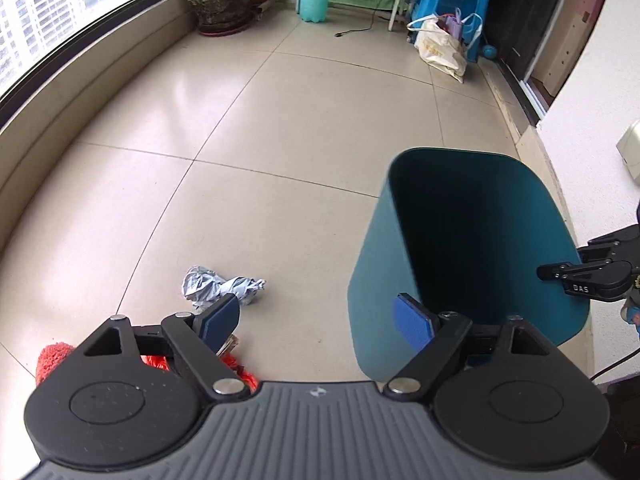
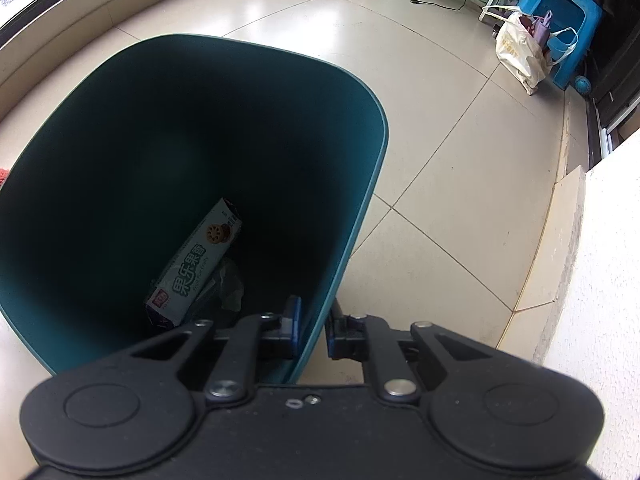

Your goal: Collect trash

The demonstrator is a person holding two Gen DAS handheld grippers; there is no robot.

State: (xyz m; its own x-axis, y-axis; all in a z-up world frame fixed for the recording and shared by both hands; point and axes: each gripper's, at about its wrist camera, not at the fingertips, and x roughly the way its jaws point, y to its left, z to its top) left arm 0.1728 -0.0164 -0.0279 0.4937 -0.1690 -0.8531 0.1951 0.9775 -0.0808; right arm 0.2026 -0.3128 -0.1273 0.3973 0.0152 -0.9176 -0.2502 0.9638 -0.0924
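Left wrist view: left gripper (image 1: 324, 322) gapes wide, nothing between its pads; crumpled paper (image 1: 218, 289) lies on the floor at ten o'clock, teal bin (image 1: 374, 300) at two. Right wrist view: right gripper (image 2: 312, 326) pinches the bin's rim; snack box (image 2: 196, 264) lies inside at eleven o'clock.

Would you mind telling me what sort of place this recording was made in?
Probably an enclosed apartment balcony: a curved window looks onto high-rise blocks, a potted plant stands by it, and the tiled floor holds household clutter such as a blue stool.
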